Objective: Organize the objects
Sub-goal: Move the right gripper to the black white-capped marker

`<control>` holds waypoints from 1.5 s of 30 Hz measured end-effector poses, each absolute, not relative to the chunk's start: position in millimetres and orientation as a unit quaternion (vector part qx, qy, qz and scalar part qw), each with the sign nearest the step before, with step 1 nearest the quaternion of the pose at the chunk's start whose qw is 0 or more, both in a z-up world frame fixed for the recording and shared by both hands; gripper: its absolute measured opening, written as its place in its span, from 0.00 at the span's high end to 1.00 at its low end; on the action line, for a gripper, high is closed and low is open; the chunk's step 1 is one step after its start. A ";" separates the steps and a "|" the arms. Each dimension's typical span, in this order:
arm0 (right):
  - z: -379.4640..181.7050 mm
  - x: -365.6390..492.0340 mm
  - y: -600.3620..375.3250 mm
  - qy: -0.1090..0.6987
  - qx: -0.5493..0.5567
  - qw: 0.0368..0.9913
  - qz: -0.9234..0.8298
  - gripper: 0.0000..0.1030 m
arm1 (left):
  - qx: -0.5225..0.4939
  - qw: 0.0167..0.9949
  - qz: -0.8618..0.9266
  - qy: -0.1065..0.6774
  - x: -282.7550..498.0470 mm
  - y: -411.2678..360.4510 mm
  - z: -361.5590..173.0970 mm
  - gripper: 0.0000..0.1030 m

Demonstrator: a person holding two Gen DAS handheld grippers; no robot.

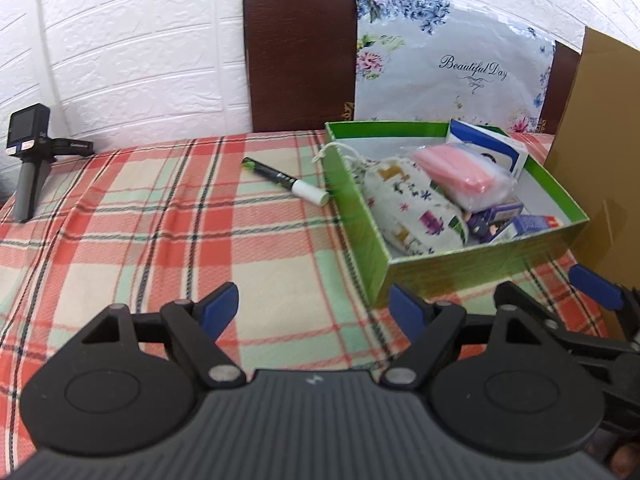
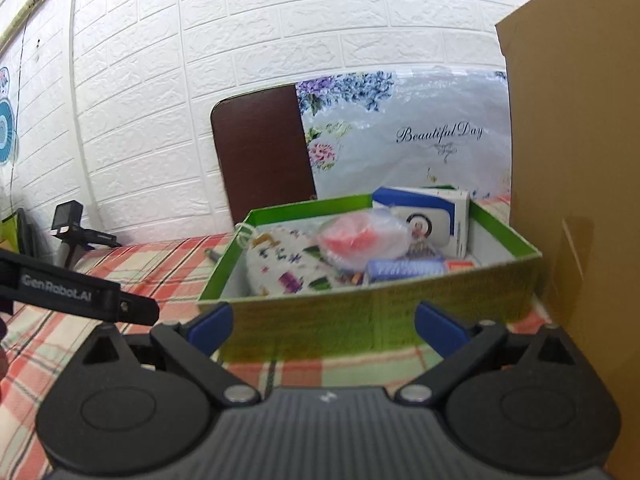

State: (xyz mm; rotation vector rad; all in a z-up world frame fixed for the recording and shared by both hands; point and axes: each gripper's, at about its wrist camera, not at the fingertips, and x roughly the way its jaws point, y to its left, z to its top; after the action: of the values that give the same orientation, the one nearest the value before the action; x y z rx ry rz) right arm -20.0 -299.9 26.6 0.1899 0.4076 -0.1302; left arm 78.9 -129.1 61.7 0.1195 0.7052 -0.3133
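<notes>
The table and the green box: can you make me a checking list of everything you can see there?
Surface: plaid cloth covers the table, lying flat.
Job's things: marker lies on the cloth left of the green box; inside are a patterned pouch, a pink packet, a blue-white carton and small purple boxes.
Clutter: small camera on a stand at the far left.
Grippers: left gripper and right gripper both open, nothing between the jaws.
Cables: white cord runs down the wall.
Surroundings: white brick wall, floral board, cardboard.
</notes>
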 end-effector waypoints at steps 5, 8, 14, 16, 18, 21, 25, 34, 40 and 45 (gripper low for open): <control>32.0 -29.6 -292.5 0.204 0.101 0.972 -0.063 0.05 | 0.061 0.929 -0.144 0.335 71.1 -114.7 60.2 0.18; 37.2 -32.6 -287.5 0.200 0.106 0.972 -0.059 0.08 | 0.060 0.933 -0.136 0.328 67.8 -104.5 60.6 0.18; 47.7 -35.2 -266.5 0.192 0.095 0.976 -0.045 0.13 | 0.052 0.937 -0.118 0.323 68.2 -83.5 58.5 0.17; 50.5 -33.9 -258.0 0.191 0.086 0.977 -0.040 0.16 | 0.047 0.938 -0.114 0.324 69.7 -76.1 57.0 0.17; 52.6 -31.2 -251.0 0.192 0.079 0.978 -0.032 0.20 | 0.043 0.939 -0.110 0.324 72.0 -68.1 55.0 0.17; 55.4 -24.9 -237.8 0.195 0.064 0.979 -0.018 0.25 | 0.037 0.939 -0.102 0.326 76.3 -57.4 51.2 0.16; 57.0 -12.8 -218.9 0.201 0.038 0.979 0.006 0.31 | 0.024 0.939 -0.089 0.333 85.1 -39.8 44.0 0.15; 60.7 40.9 -168.2 0.231 -0.053 0.969 0.071 0.55 | 0.024 0.946 -0.016 0.322 121.2 9.3 8.4 0.11; 50.8 149.4 -149.8 0.300 -0.117 0.944 0.071 0.74 | -0.007 0.955 0.011 0.296 127.9 37.4 -16.6 0.07; 26.5 245.4 -144.7 0.375 -0.130 0.917 0.024 0.80 | -0.007 0.961 0.017 0.277 128.3 33.5 -18.8 0.07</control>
State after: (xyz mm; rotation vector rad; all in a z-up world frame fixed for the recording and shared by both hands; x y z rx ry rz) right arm 245.4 -144.7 26.5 -0.2678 0.7719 0.0492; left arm 128.3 33.5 -18.8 -0.0135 0.5621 0.0355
